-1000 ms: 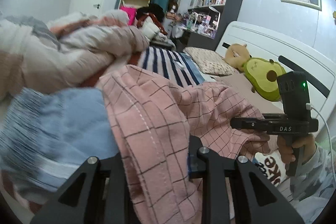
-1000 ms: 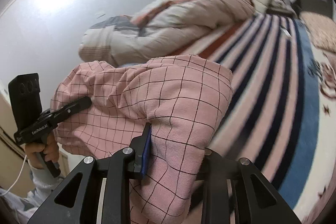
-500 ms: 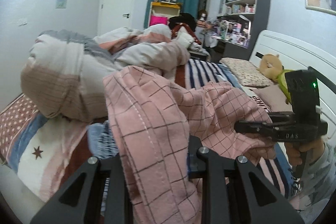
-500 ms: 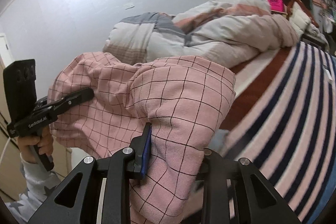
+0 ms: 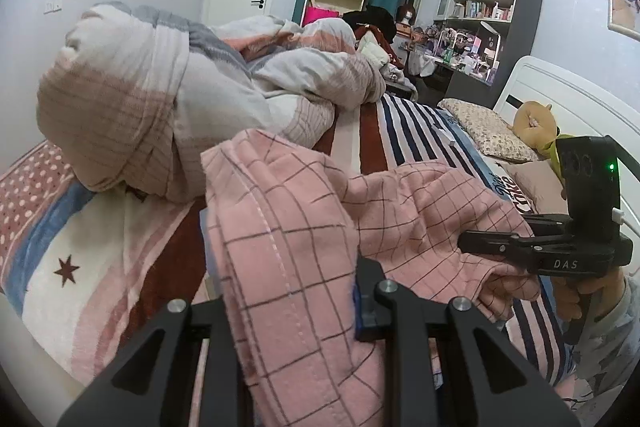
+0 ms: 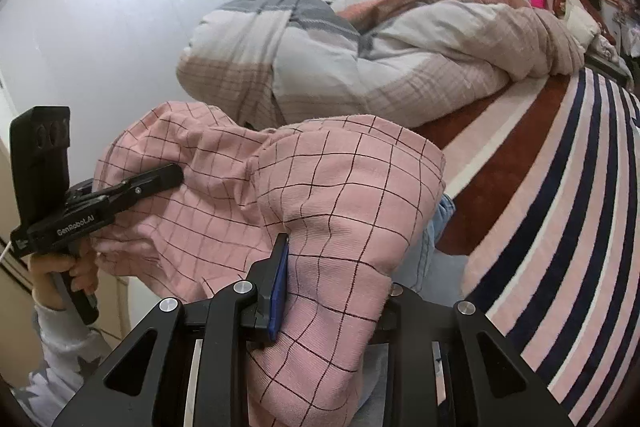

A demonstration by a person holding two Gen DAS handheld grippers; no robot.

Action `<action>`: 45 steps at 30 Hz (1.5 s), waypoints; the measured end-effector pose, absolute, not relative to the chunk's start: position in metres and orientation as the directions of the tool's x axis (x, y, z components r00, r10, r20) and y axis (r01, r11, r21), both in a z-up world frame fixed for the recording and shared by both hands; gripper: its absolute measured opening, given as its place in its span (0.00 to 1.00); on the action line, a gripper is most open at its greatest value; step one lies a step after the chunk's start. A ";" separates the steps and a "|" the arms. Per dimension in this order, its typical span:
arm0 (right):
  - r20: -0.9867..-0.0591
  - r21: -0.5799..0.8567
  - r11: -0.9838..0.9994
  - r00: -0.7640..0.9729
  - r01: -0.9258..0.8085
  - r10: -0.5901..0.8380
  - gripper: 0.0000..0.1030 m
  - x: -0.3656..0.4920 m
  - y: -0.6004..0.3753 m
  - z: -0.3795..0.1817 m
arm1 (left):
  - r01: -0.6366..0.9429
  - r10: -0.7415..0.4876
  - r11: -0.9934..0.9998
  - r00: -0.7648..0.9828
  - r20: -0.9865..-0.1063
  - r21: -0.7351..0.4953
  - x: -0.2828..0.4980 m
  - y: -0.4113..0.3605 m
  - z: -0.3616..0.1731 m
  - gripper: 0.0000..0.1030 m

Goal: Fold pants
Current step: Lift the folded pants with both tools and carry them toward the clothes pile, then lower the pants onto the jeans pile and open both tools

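Note:
The pants (image 5: 304, 235) are pink with a thin dark check and hang bunched between both grippers above the bed. My left gripper (image 5: 296, 307) is shut on one end of them, the cloth draped over its fingers. My right gripper (image 6: 332, 287) is shut on the other end of the pants (image 6: 320, 195). In the left wrist view the right gripper (image 5: 480, 247) shows at the right, gripping the cloth. In the right wrist view the left gripper (image 6: 168, 175) shows at the left, also on the cloth.
A rumpled quilt (image 5: 180, 83) is heaped along the far side of the striped bed (image 5: 400, 131). A pale blue garment (image 6: 436, 235) lies under the pants. Pillows and a plush toy (image 5: 532, 123) lie by the headboard. Shelves and a desk stand beyond.
Both grippers have swung with the pants away from the headboard toward the quilt side and lifted a little. The blue garment that filled the left view is now mostly hidden.

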State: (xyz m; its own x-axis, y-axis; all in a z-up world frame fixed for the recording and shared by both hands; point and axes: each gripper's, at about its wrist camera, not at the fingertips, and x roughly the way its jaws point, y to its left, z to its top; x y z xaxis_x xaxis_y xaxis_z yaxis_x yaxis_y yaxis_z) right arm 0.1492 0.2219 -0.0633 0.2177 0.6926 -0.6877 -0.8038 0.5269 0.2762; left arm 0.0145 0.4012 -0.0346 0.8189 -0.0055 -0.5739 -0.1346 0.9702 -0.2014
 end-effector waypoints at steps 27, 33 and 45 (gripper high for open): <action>-0.727 0.257 0.579 0.240 -0.774 0.643 0.40 0.161 0.217 -0.076 | -0.168 0.017 0.966 0.797 -0.604 -0.195 0.028 0.412 -0.048 0.28; -0.720 0.228 0.590 0.274 -0.774 0.638 0.46 0.151 0.203 -0.066 | -0.230 0.126 0.967 0.812 -0.570 -0.114 0.011 0.397 -0.035 0.59; -0.653 0.184 0.579 0.341 -0.794 0.676 0.61 0.116 0.162 -0.050 | -0.336 0.309 0.942 0.852 -0.422 0.010 -0.044 0.343 0.007 0.84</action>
